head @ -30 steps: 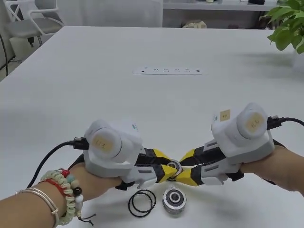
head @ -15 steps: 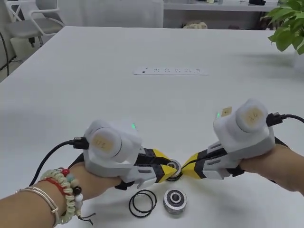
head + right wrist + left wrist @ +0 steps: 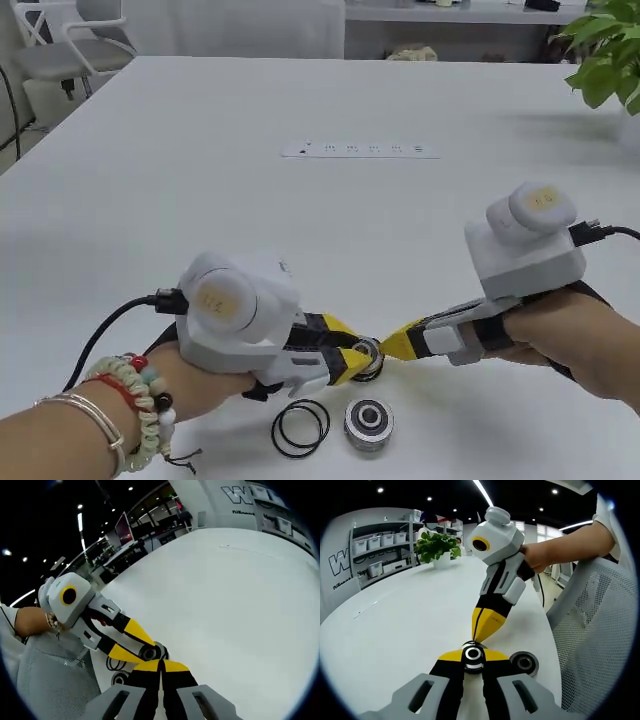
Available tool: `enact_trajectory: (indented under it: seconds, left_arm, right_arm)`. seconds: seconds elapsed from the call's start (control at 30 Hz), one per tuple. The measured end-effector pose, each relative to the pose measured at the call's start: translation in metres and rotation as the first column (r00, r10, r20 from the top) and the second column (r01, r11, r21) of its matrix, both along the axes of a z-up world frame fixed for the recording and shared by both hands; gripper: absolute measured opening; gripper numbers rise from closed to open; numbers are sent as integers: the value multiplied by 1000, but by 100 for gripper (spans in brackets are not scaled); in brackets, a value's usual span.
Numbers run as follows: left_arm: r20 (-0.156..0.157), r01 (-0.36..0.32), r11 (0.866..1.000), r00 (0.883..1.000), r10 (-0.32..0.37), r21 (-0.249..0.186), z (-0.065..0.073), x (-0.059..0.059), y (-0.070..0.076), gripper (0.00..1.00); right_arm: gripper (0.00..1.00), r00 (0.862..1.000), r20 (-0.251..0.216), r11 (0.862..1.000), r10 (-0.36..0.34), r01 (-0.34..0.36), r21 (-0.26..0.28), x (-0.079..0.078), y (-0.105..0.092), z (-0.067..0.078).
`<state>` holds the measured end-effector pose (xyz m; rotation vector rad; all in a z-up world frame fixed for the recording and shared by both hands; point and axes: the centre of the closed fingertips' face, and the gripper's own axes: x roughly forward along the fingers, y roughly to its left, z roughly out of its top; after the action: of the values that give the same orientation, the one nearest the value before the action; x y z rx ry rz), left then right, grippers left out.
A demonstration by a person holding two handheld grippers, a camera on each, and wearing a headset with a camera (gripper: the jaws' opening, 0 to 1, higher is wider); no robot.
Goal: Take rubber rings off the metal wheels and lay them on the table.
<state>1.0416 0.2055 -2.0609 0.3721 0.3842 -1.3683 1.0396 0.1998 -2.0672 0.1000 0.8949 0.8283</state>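
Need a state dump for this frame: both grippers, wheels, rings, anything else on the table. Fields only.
left hand-held gripper: shut on held wheel
right hand-held gripper: jaws shut, tip at the held wheel's rim; too small to tell whether it pinches a ring
loose rings: two, black, overlapping, flat on the table
second wheel: on the table beside the loose rings, apart from them, no gripper on it
other: power strip mid-table; plant at far right edge
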Motion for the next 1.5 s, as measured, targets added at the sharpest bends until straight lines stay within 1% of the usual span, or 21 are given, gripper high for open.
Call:
enact_trajectory:
  seconds: [0.07,0.1,0.2,0.5,0.53,0.57,0.6,0.63,0.67,0.7,0.73,0.8,0.93,1.0,1.07,1.1,1.17,1.27,1.37,1.47,1.5]
  left_arm:
    - [4,2,1000,1000,-2,0,0,0,0,8]
    - [7,4,1000,1000,-4,1,0,0,0,8]
    - [5,3,1000,1000,-3,0,0,0,0,8]
    - [2,4,1000,1000,-4,-3,0,0,0,8]
    - [2,4,1000,1000,-4,-3,0,0,0,8]
    - [2,4,1000,1000,-4,-3,0,0,0,8]
    - [2,4,1000,1000,-4,-3,0,0,0,8]
    - [2,3,1000,1000,-3,-3,0,0,0,8]
    - [1,-2,1000,1000,2,-3,0,1,0,8]
    - [2,-1,1000,1000,1,-3,0,1,-1,8]
    - [0,-3,1000,1000,3,-3,0,1,-1,8]
    - [-4,-10,1000,1000,10,-5,0,1,-1,8]
    - [-12,-4,1000,1000,5,13,1,1,-1,8]
    - [-17,2,1000,1000,-1,25,1,2,-1,8]
    - [-25,11,1000,1000,-11,29,2,1,1,10]
    - [-32,13,1000,999,-12,20,5,1,2,11]
    - [-61,5,1000,998,-6,-11,14,1,2,12]
    - [-89,-9,998,996,3,-57,29,2,3,18]
    - [-94,-9,998,996,3,-64,40,2,9,25]
    - [-76,5,998,997,-10,-65,51,0,14,32]
    - [-76,6,998,997,-11,-69,57,1,17,36]
  right_arm:
    - [0,1000,-12,1000,-10,10,5,-1,1,1]
    - [0,1000,-18,1000,-10,10,20,-2,4,4]
    - [0,1000,-8,1000,8,-8,7,-2,7,5]
    - [0,1000,-4,1000,21,-21,17,-3,8,6]
    - [0,1000,-3,999,24,-24,29,-2,9,8]
    - [0,999,2,993,37,-37,108,-3,20,19]
    - [0,999,19,984,26,-28,174,0,27,31]
    - [0,999,38,994,31,-34,99,4,20,28]
    - [0,997,58,999,45,-46,27,5,13,21]
    - [0,998,49,998,43,-46,50,2,17,20]
    - [0,999,26,996,40,-42,76,2,18,18]
    - [0,999,26,998,39,-40,49,2,14,15]
    - [0,1000,21,999,10,-11,43,5,9,14]
    - [0,1000,-4,999,-31,31,27,7,4,11]
    - [0,999,-8,999,-32,32,33,7,2,11]
    - [0,999,-9,999,-33,34,36,6,3,12]
    - [0,999,-8,998,-42,42,35,6,2,13]
    - [0,998,-11,997,-59,60,44,7,2,16]
    - [0,998,-8,997,-67,67,44,7,1,17]
    - [0,998,-8,996,-68,68,51,6,1,20]
    - [0,998,-8,996,-68,68,53,6,2,21]
